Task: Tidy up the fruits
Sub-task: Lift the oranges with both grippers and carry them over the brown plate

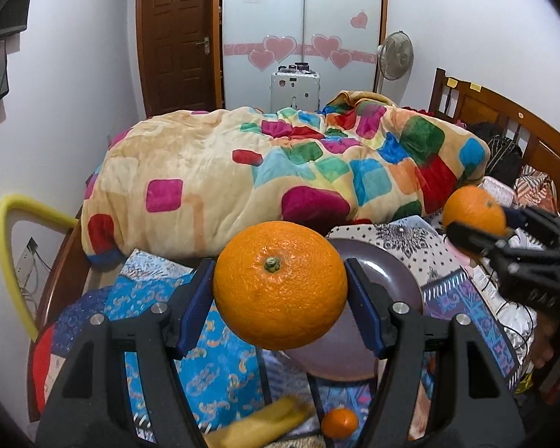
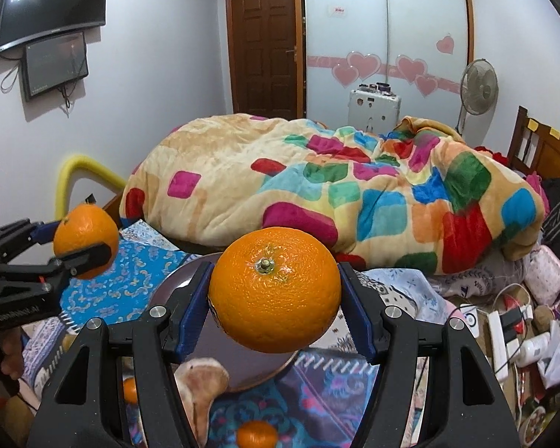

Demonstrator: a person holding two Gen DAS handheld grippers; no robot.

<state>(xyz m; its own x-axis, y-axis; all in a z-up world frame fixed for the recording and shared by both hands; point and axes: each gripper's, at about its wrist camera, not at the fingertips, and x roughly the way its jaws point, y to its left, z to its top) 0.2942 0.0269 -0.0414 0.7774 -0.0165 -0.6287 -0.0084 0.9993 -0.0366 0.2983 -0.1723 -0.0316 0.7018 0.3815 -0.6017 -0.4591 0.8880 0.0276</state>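
Above the purple plate (image 1: 388,272); left hand-held gripper (image 1: 280,291) grips orange (image 1: 280,289); right hand-held gripper (image 2: 274,291) grips second orange (image 2: 274,289)

A bed (image 1: 61,283) bears a blanket (image 1: 242,171) and plate (image 1: 388,280).

Both grippers up in open air over the bed, well apart from each other, nothing between them. Left gripper (image 1: 280,291) jaws filled by an orange (image 1: 280,285); right gripper (image 2: 274,291) jaws likewise filled by a second orange (image 2: 274,289). Dark plate (image 1: 395,272) below them, its visible surface bare, clear drop onto it. Blanket (image 1: 242,171) heaped just behind the plate, blocks any far reach. Near side cluttered: small orange (image 2: 257,434), banana (image 1: 265,423), brownish lump (image 2: 201,377) beside the plate rim. Cables and chargers (image 2: 504,321) crowd the right edge. Yellow tube (image 1: 15,231) at the left.
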